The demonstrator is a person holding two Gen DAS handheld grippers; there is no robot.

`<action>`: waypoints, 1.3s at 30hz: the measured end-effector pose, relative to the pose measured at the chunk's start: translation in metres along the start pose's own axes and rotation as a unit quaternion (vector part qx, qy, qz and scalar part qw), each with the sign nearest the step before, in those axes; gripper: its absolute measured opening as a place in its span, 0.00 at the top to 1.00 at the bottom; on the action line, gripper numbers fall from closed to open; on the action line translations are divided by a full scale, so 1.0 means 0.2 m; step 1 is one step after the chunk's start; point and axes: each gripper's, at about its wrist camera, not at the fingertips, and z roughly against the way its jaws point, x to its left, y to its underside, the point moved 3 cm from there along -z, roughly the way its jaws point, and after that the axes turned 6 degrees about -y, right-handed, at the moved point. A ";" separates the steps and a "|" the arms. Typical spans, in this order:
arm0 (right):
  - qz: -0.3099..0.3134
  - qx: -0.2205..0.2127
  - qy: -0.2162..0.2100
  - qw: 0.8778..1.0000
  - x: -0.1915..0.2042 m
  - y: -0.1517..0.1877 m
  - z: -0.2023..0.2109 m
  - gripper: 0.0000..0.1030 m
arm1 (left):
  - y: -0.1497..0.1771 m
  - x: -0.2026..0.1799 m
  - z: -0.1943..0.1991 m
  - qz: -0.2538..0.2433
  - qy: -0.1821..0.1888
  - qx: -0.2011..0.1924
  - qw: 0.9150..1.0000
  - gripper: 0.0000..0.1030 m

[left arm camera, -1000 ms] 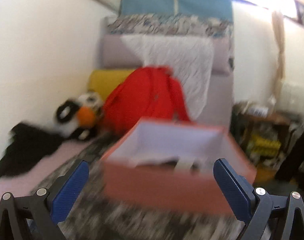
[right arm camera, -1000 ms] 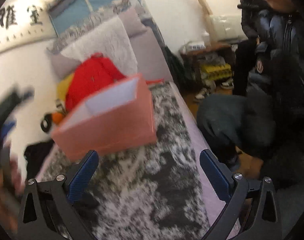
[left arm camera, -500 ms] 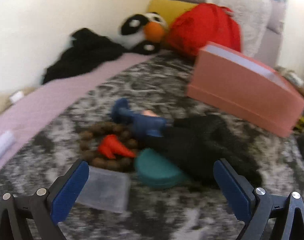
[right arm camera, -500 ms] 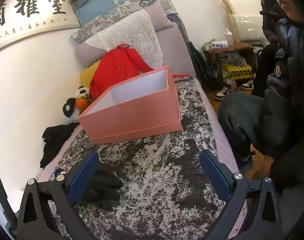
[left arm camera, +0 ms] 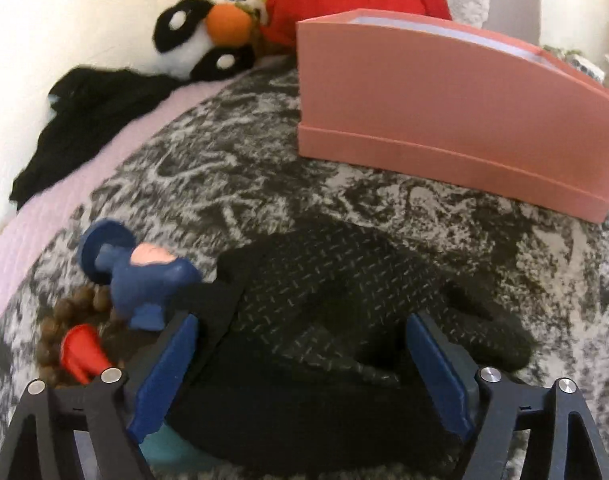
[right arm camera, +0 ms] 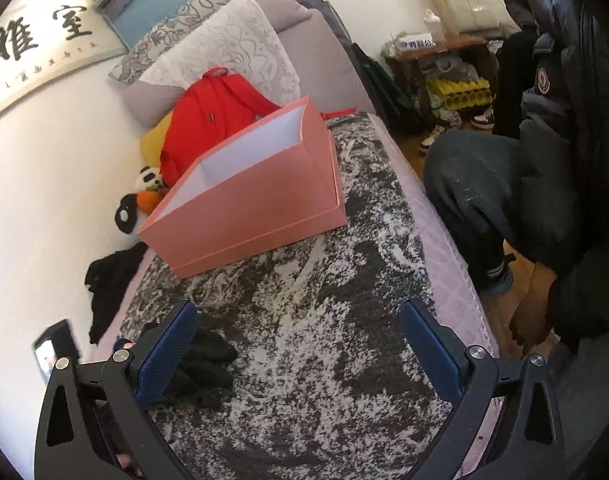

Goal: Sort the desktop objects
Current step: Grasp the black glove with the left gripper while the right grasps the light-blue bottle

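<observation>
A pair of black knit gloves (left arm camera: pixel 344 300) lies on the grey-and-white mottled blanket (left arm camera: pixel 232 168). My left gripper (left arm camera: pixel 304 364) is down over their cuff end, which sits between the blue pads. The jaws are closing, and I see no firm press on the gloves. To its left lie a blue toy figure (left arm camera: pixel 140 276), a red cone-shaped piece (left arm camera: pixel 82 350), a brown bead bracelet (left arm camera: pixel 52 328) and a teal round case (left arm camera: pixel 160 450). An open pink box (left arm camera: pixel 444 120) stands behind. My right gripper (right arm camera: pixel 300 344) hovers open over bare blanket, with the gloves (right arm camera: pixel 208 364) beside its left finger and the pink box (right arm camera: pixel 256 200) farther back.
A panda plush (left arm camera: pixel 204 32), a red backpack (right arm camera: pixel 212 116) and a black garment (left arm camera: pixel 92 116) lie along the wall. A person in dark clothes (right arm camera: pixel 544 184) sits at the bed's right edge. A lit phone (right arm camera: pixel 56 348) stands at the left.
The left gripper has swung from facing the box down to the pile, and its pads have come closer together around the gloves. The right view tipped down slightly, bringing the gloves into sight.
</observation>
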 end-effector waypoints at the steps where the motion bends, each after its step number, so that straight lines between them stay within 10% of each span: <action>1: -0.001 -0.001 -0.002 1.000 0.00 0.00 0.00 0.00 | 0.01 -0.01 0.03 -0.005 0.010 -0.011 1.000 0.29; 4: -0.011 0.001 -0.013 1.000 0.00 0.00 0.00 0.00 | 0.03 0.02 0.12 0.005 0.058 -0.027 0.998 0.87; 20: -0.097 0.055 -0.114 0.987 -0.02 0.04 -0.09 0.00 | 0.51 0.18 0.78 -0.069 0.216 -0.010 0.974 0.91; 29: 0.155 0.166 -0.133 0.965 0.47 0.39 -0.52 0.01 | 0.77 0.13 0.55 -0.056 0.155 0.025 0.986 0.90; 39: 0.276 0.177 -0.108 0.938 0.66 0.54 -0.85 0.05 | 0.81 0.12 0.57 -0.049 0.152 -0.008 0.987 0.89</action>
